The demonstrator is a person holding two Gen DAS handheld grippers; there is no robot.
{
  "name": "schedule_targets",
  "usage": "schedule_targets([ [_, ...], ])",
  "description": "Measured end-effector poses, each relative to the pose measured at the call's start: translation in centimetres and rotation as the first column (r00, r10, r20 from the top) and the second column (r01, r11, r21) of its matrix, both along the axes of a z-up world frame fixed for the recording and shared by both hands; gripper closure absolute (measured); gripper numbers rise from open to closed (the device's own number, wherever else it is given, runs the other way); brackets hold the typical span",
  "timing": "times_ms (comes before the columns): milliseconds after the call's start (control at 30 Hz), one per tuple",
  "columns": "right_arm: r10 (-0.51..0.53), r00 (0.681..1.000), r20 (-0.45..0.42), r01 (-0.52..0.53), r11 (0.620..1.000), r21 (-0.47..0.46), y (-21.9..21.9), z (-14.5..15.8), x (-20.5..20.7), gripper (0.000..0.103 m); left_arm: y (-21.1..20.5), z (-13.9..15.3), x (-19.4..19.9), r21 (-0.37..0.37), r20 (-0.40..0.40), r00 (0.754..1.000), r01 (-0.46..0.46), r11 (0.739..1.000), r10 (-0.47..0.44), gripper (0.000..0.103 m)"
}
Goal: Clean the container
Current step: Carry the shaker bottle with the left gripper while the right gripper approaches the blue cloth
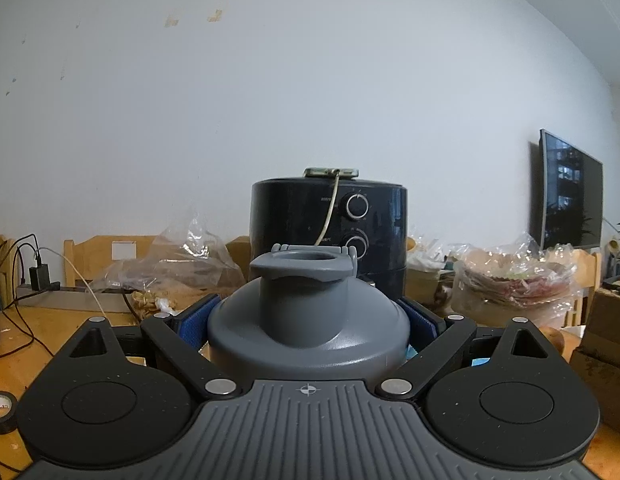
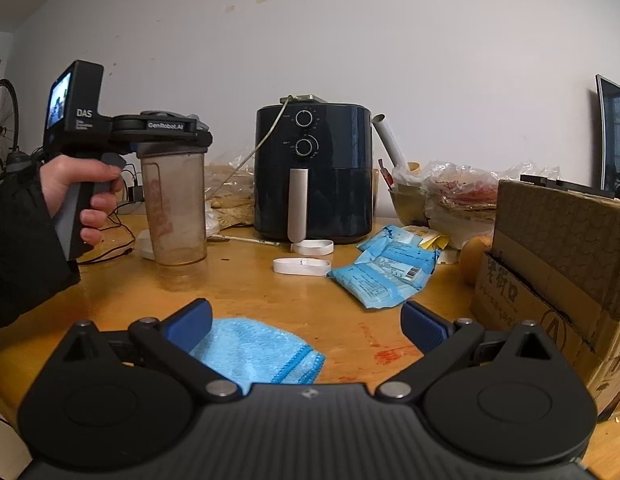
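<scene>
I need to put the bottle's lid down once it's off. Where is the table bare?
The best bare wood lies between the shaker bottle, the blue cloth and the white bands. A smaller patch lies between the cloth and the cardboard box, stained red. Around the air fryer and blue packets it is crowded.

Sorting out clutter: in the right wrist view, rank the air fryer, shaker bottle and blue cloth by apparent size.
1. air fryer
2. shaker bottle and blue cloth: look alike; the cloth is nearer and partly hidden, so unranked.

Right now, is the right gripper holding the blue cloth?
No. The right gripper is open above the blue cloth, which lies flat on the table.
</scene>
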State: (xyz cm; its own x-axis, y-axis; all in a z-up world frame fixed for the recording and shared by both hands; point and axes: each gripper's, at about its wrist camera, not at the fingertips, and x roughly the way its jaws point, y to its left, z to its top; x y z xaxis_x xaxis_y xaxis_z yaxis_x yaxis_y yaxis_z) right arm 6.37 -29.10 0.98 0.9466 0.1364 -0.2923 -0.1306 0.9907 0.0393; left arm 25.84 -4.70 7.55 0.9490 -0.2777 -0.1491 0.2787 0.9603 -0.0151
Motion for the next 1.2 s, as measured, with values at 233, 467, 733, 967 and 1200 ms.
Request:
schedule_targets([
  [233,-0.005,1.000,0.005,0.005,1.000,0.019,-0.4,0.0,-0.6,0.000,0.0,0.8,-1.8,-0.005,0.013,1.000,-0.012,1.000,0.012,0.008],
  [467,0.012,1.000,0.024,-0.013,0.999,0.035,0.5,0.0,-2.2,0.000,0.5,1.2,-5.1,-0.003,0.015,1.000,-0.018,1.000,0.018,0.008],
  [733,-0.002,1.000,0.012,0.002,0.999,0.032,1.8,0.0,-4.5,0.000,1.5,1.3,-8.6,-0.025,-0.003,1.000,-0.013,1.000,0.013,0.008],
  [967,-0.040,0.999,-0.019,0.041,0.997,0.065,1.8,0.0,-6.2,0.000,2.7,1.2,-10.8,-0.040,-0.029,0.999,-0.020,0.999,0.019,0.008],
  [1200,-0.055,0.998,-0.012,0.056,0.997,0.045,2.3,0.5,-7.4,0.000,3.8,1.2,-12.7,-0.042,-0.036,0.999,-0.036,0.998,0.034,0.008],
])
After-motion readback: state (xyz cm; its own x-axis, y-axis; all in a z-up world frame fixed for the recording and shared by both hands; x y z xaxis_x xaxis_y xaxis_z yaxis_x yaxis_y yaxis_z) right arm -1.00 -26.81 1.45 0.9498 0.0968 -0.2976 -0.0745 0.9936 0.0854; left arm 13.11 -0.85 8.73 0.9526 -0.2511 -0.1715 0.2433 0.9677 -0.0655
